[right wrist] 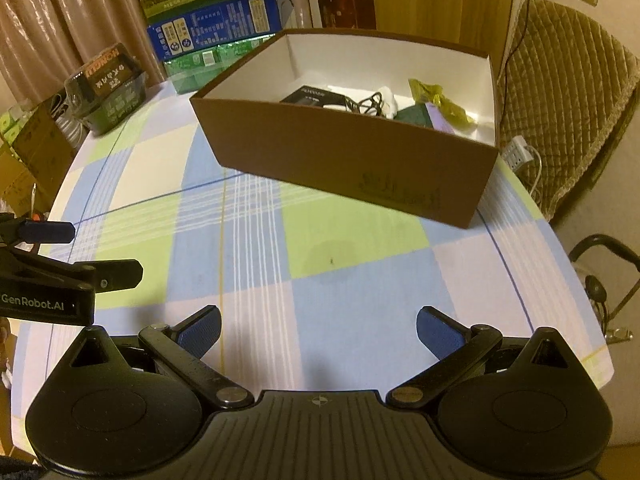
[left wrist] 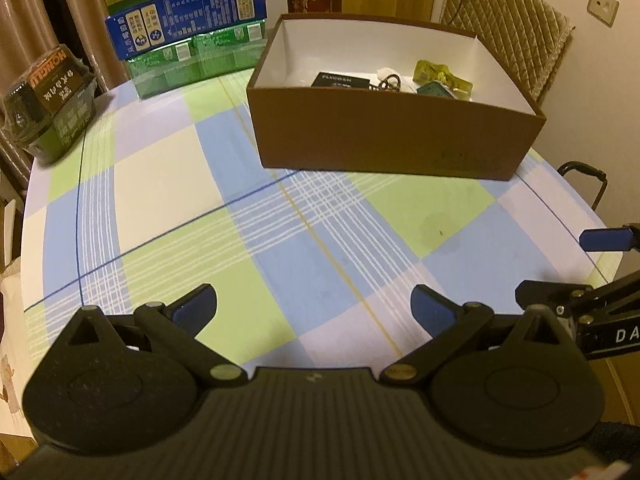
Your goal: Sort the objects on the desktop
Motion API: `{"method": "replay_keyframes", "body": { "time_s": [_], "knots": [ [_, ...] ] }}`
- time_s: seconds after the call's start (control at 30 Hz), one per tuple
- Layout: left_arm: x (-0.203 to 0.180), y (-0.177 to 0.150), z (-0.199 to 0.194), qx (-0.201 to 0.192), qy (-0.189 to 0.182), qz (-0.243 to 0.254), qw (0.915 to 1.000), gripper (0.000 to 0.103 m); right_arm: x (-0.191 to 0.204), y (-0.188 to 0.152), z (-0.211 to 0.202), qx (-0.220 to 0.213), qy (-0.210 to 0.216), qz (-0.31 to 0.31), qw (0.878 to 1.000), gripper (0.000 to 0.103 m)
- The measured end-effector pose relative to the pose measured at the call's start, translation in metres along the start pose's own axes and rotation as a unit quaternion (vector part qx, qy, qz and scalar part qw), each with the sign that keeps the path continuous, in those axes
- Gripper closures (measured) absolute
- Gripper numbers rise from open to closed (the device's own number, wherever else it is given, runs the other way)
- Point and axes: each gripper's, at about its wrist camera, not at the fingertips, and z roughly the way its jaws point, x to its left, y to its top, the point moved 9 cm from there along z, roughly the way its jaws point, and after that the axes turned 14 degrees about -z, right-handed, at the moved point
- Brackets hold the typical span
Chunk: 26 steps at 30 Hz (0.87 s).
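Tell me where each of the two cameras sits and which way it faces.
Left wrist: sits on the left gripper, facing forward over the checked tablecloth to the brown box; its own open blue-padded fingers show, with the right gripper at the right edge.
Right wrist: sits on the right gripper, facing the same box from further right; its open fingers show, with the left gripper at the left edge.
Shared: box, tablecloth, stacked cartons behind, quilted chair.
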Motion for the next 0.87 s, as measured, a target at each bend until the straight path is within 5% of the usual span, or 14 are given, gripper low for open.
{"method": "replay_keyframes", "body": {
  "time_s": [0.87],
  "knots": [
    [-0.028, 0.004, 0.011, -0.003, -0.010, 0.016, 0.9998, 0.001, -0.017, -0.004, 0.003, 0.011, 0.001, 0.005, 1.000, 0.002]
  ]
}}
